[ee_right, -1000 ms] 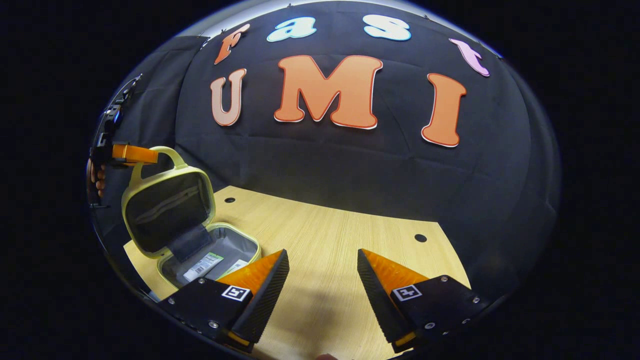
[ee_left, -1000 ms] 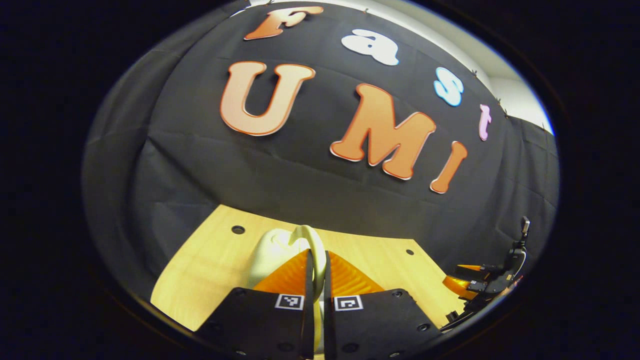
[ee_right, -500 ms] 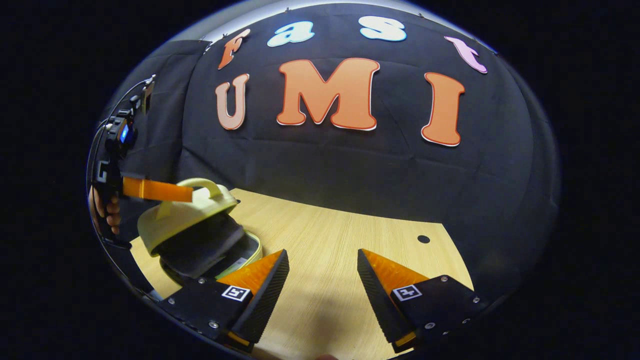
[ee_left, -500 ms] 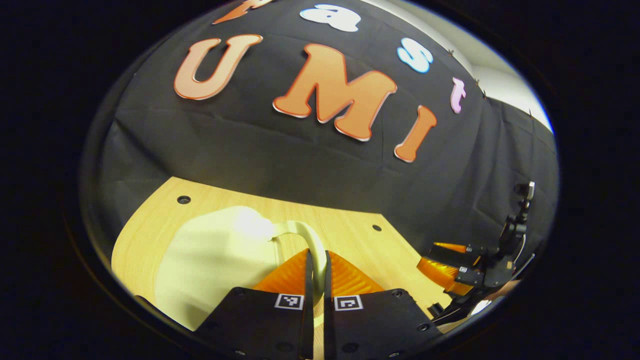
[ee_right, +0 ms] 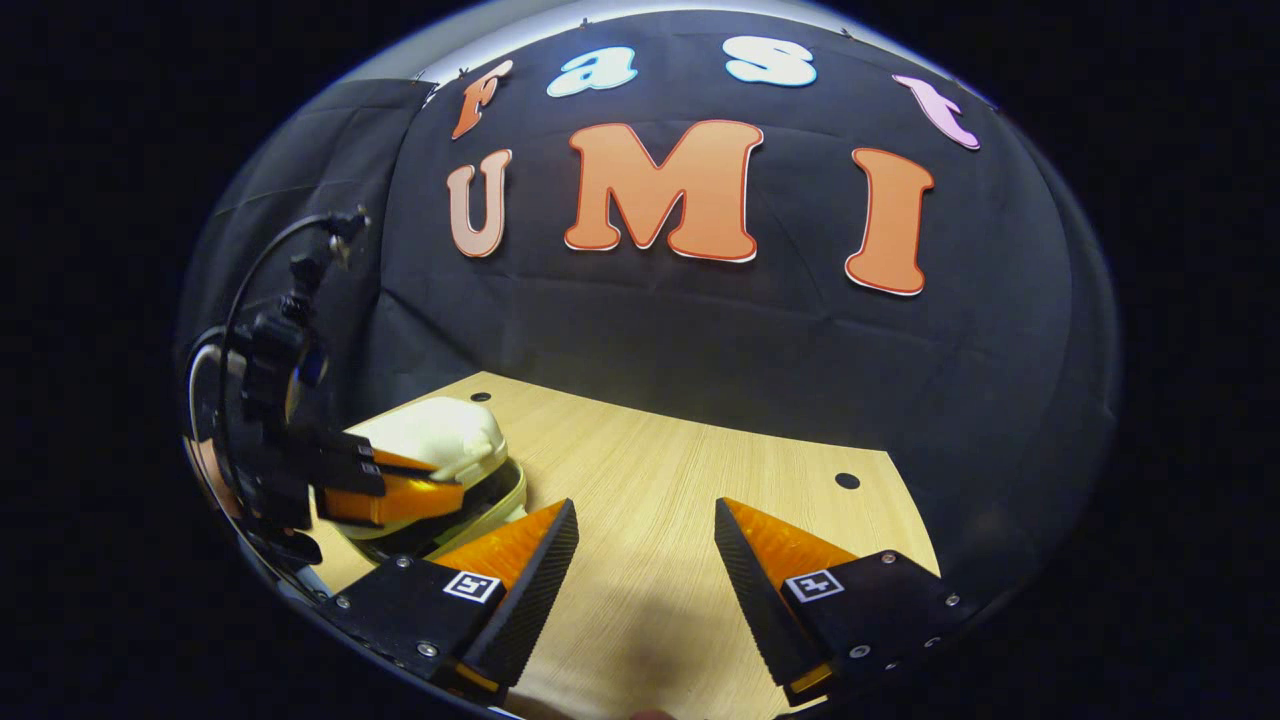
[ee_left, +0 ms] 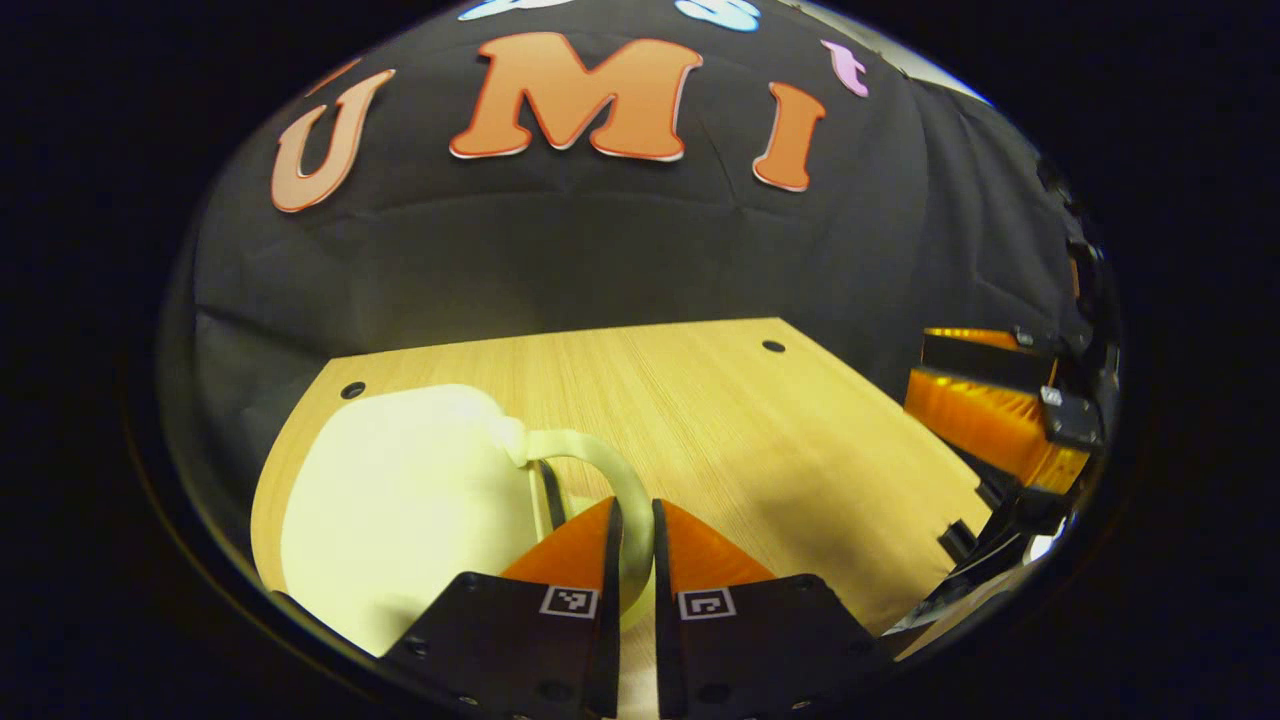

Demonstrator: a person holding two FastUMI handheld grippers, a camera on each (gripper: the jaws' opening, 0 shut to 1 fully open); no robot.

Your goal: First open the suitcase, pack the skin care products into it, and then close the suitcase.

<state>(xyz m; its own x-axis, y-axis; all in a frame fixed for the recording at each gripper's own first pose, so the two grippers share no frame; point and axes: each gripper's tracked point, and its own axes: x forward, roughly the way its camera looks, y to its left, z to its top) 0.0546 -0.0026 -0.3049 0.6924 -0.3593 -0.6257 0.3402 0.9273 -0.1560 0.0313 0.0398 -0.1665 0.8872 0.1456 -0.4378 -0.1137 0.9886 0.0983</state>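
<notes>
Left gripper (ee_left: 632, 525) pinching the pale yellow handle (ee_left: 612, 478) of the suitcase (ee_left: 400, 500), fingers squeezed tight on the loop. Case sitting on the wooden table (ee_left: 740, 420), far left corner, lid down or nearly down, hard to say if fully shut. Right gripper (ee_right: 645, 545) hovering over bare tabletop, fingers spread wide, holding nothing.

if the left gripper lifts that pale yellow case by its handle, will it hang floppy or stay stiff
Probably mostly stiff: the lid looks like a smooth moulded dome. The handle, pinched by the left gripper, keeps its arch, so likely semi-rigid. In the right gripper view a gap shows under the lid, so the case may swing open if lifted.
</notes>
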